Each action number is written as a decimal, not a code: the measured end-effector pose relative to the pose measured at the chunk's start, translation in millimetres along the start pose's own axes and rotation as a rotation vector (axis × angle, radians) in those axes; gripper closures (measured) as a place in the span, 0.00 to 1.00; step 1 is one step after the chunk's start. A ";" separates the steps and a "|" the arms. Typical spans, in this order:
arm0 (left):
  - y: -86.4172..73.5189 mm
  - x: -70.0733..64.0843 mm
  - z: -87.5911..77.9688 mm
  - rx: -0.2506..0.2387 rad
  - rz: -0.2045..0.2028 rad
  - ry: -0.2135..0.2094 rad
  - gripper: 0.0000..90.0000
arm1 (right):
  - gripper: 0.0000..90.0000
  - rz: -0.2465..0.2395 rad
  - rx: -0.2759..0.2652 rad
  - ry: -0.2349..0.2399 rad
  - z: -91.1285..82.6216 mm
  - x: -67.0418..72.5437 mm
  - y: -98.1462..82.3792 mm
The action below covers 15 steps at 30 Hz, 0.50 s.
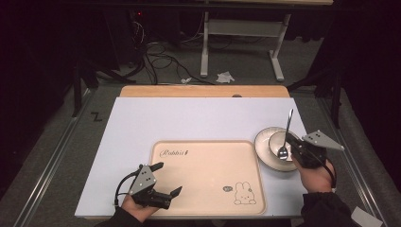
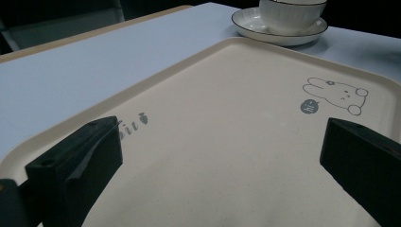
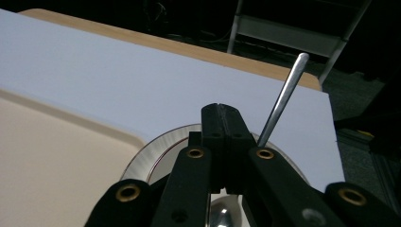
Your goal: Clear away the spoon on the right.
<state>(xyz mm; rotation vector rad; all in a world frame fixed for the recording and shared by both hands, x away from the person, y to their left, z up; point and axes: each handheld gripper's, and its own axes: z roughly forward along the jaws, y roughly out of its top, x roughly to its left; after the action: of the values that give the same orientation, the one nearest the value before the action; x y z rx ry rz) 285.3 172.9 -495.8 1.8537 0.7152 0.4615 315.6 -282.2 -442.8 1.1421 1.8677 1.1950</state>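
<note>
Spoon (image 1: 286, 132): metal, gripped near the neck by the right gripper (image 1: 294, 147); its bowl hangs low over the cup (image 1: 280, 144), and its handle slants up and away toward the far edge of the table (image 1: 198, 116). In the right gripper view the handle (image 3: 282, 101) rises just to the right of the closed jaw tips and the shiny bowl shows below them.
Right gripper: jaws pressed together as far as they go, clamped on the spoon; it sits over the near right side of the saucer (image 1: 265, 153), held by the person's right hand (image 1: 316, 176).
Cup: white and ribbed, standing on the saucer just beyond the right edge of the tray (image 1: 208, 203).
Saucer: white with a dark rim line, resting on the white table surface, close beside the tray's right edge; whether they touch I cannot tell.
Left gripper (image 1: 168, 179): jaws spread wide with nothing between them, hovering over the tray's near left corner, held by the left hand (image 1: 137, 205).
Tray: beige, rounded corners, with "Rabbit" lettering at the far left and a rabbit drawing (image 2: 336, 93) at the near right; nothing lies on it.
Table: white top, with a wooden strip along its far edge.
</note>
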 end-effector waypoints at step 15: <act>0.2 1.6 -1.5 -0.007 -0.009 0.001 0.01 | 1.00 -0.031 0.068 -0.072 38.1 -42.1 34.6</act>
<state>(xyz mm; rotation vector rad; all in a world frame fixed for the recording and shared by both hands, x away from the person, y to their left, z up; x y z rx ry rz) 285.6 174.9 -495.0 1.8437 0.7213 0.4587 376.9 -299.0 -423.1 1.1726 1.8770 1.0667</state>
